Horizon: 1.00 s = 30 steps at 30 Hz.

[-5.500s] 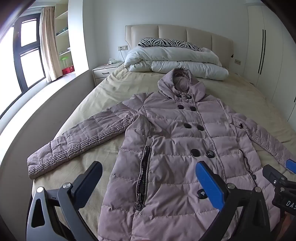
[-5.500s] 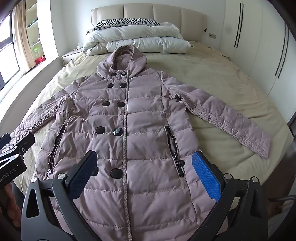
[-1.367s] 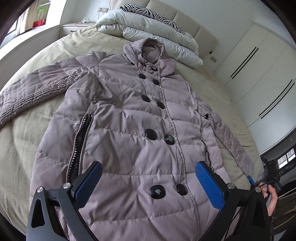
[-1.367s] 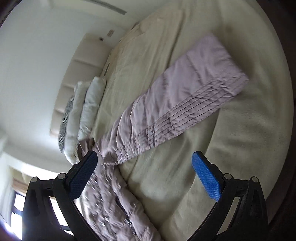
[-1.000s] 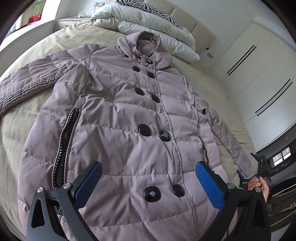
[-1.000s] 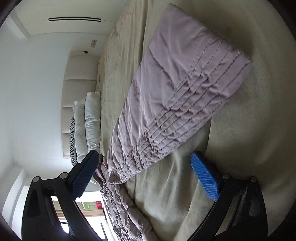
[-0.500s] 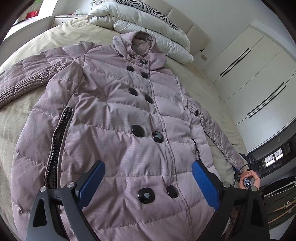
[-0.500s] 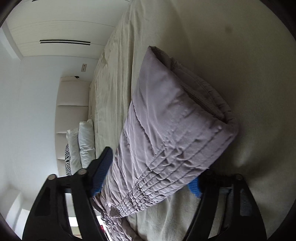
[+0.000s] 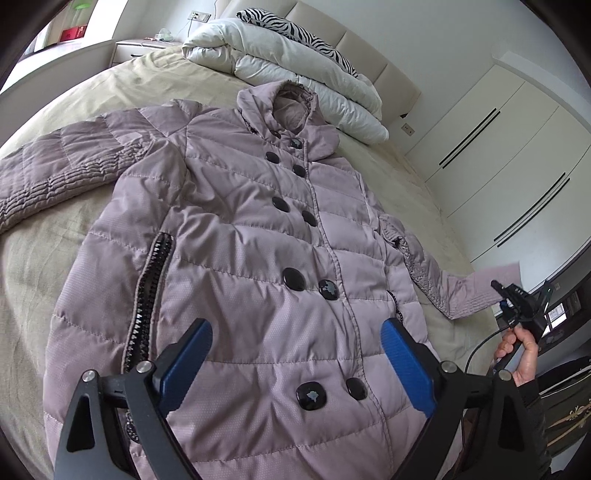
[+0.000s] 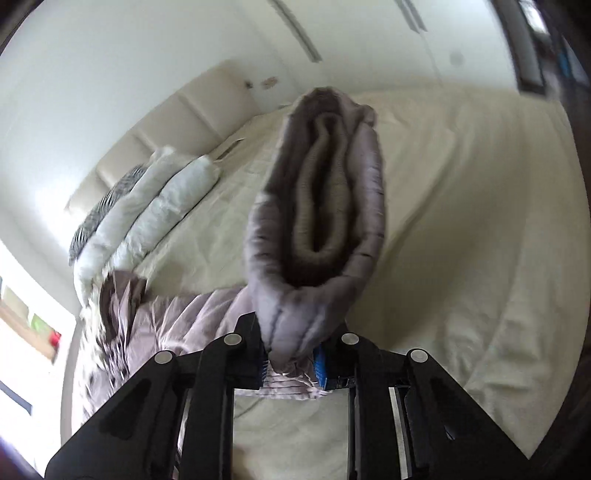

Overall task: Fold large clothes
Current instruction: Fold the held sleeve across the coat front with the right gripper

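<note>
A mauve quilted coat [image 9: 258, 240] with black buttons lies face up on the beige bed [image 9: 37, 258], hood toward the headboard. My left gripper [image 9: 295, 362] hangs open above the coat's lower front, with nothing between its blue pads. In the right wrist view my right gripper [image 10: 290, 360] is closing its jaws on the right sleeve's cuff [image 10: 321, 206], which is pinched between the pads and raised above the bed [image 10: 461, 221]. The left wrist view shows that sleeve [image 9: 461, 291] lifted at the bed's right edge by the right gripper [image 9: 506, 302]. The other sleeve lies stretched out to the left.
A folded white duvet [image 9: 288, 74] and a zebra pillow [image 9: 295, 26] sit at the headboard. White wardrobe doors [image 9: 498, 147] line the right wall, and a nightstand [image 9: 144, 48] stands at the far left. A person's hand [image 9: 521, 354] holds the right gripper's handle.
The right gripper's jaws closed onto the right sleeve's cuff, rolled upright and lifted it off the bed. The left gripper has hardly moved and stays open.
</note>
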Each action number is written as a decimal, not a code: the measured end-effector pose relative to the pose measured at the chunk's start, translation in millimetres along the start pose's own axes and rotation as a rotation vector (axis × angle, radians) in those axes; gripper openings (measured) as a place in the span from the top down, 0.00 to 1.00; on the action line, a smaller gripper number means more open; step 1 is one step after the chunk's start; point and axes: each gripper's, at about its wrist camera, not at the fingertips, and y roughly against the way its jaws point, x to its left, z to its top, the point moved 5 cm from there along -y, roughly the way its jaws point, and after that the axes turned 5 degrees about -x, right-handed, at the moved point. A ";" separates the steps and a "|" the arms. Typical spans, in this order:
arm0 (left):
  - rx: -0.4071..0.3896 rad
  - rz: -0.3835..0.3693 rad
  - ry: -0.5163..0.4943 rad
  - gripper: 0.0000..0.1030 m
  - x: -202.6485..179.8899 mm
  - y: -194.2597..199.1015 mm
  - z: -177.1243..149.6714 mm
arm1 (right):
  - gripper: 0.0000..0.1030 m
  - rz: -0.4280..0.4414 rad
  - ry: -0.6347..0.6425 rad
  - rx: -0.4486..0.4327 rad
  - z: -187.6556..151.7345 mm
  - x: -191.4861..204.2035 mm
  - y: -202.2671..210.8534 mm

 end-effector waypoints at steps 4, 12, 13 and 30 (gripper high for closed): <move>-0.043 0.008 0.026 0.08 16.1 15.4 9.7 | 0.82 0.101 0.460 -0.011 -25.2 154.5 5.2; -0.086 0.003 0.109 0.08 55.7 37.1 22.3 | 0.82 0.258 0.888 0.133 -187.0 314.2 -4.9; -0.083 0.000 0.120 0.08 58.4 36.6 22.8 | 0.82 0.262 0.900 0.163 -212.1 320.1 0.1; 0.151 -0.208 0.213 0.08 8.8 -83.9 36.6 | 0.25 0.450 0.652 0.370 -299.3 254.8 46.3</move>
